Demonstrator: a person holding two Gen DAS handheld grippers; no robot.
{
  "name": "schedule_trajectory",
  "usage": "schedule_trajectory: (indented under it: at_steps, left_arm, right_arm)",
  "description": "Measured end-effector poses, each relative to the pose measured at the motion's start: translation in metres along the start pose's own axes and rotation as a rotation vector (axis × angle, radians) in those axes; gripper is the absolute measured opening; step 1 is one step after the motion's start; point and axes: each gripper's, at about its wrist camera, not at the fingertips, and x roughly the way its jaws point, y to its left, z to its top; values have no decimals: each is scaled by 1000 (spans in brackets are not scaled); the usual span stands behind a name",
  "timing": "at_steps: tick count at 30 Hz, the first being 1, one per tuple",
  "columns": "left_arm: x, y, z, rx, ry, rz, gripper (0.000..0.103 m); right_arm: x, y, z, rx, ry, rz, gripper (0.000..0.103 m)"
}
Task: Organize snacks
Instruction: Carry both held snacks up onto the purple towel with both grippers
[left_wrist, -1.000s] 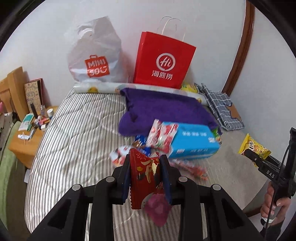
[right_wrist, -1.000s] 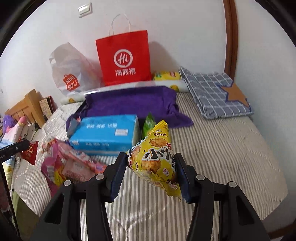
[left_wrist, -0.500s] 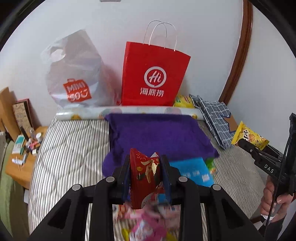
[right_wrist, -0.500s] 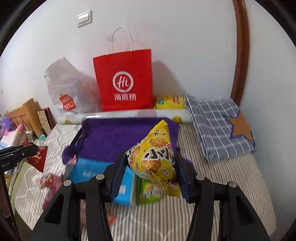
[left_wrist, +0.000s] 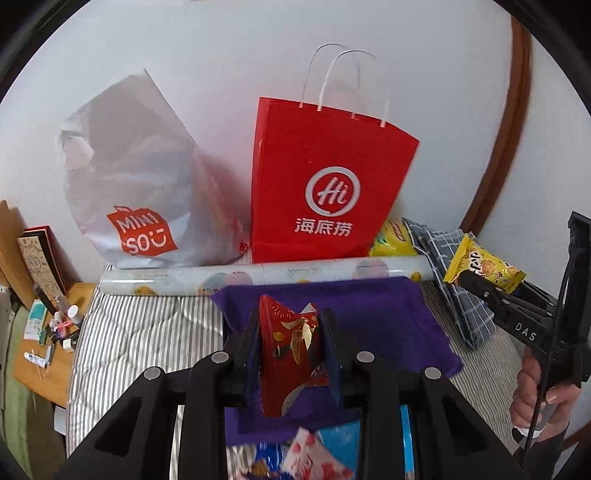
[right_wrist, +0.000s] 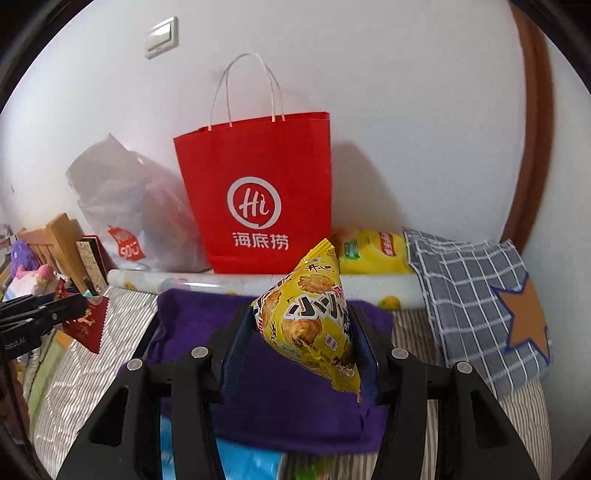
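While both packets are off the bed and in the air, the scene reads like this:

Step in hand: carrying two snacks toward the far wall; this looks like the transport leg, with neither one put away yet.
Left hand-held gripper (left_wrist: 290, 341): clenched on a red snack packet (left_wrist: 286, 354), which stands upright between the pads above the purple towel (left_wrist: 399, 325).
Right hand-held gripper (right_wrist: 303, 334): grasping a yellow snack packet (right_wrist: 314, 321), a puffed pouch tilted with its tip toward the far wall.
Likely goal: the red paper bag (left_wrist: 325, 184) stands upright against the wall at the far side of the bed (left_wrist: 140, 332), directly beyond both packets; I judge it the container, though the grey plastic bag (left_wrist: 136, 177) to its left could serve too.
Bag mouth: seen from the front only, so whether it gapes wide enough I cannot tell.
Next move calls for: raising each packet above the bag's rim and clear of its white handles (left_wrist: 343, 81), one hand at a time, then letting go over the opening.
Left behind: a blue box (left_wrist: 340, 439) and loose wrappers near the camera, on the near part of the bed.
Other snack: a yellow bag (right_wrist: 373, 251) lies just right of the red bag's base.
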Motion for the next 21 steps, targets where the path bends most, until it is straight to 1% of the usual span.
schedule_trajectory:
  at_steps: [3, 7, 11, 15, 18, 21]
  left_arm:
    - [16, 3, 12, -5, 4, -3, 28]
    - [39, 2, 25, -2, 12, -22, 28]
    - [64, 3, 31, -3, 23, -34, 28]
    - [90, 6, 35, -17, 58, -55, 28]
    - [106, 4, 38, -8, 72, -61, 28]
    - [121, 4, 35, -6, 84, -63, 28]
  right_arm:
    - [14, -5, 12, -5, 2, 2, 52]
    - [28, -18, 26, 21, -9, 7, 52]
    - [42, -24, 31, 18, -6, 8, 52]
    - [69, -30, 26, 19, 35, 22, 52]
    - [88, -38, 17, 20, 62, 25, 52]
    - [106, -42, 13, 10, 116, 29, 52]
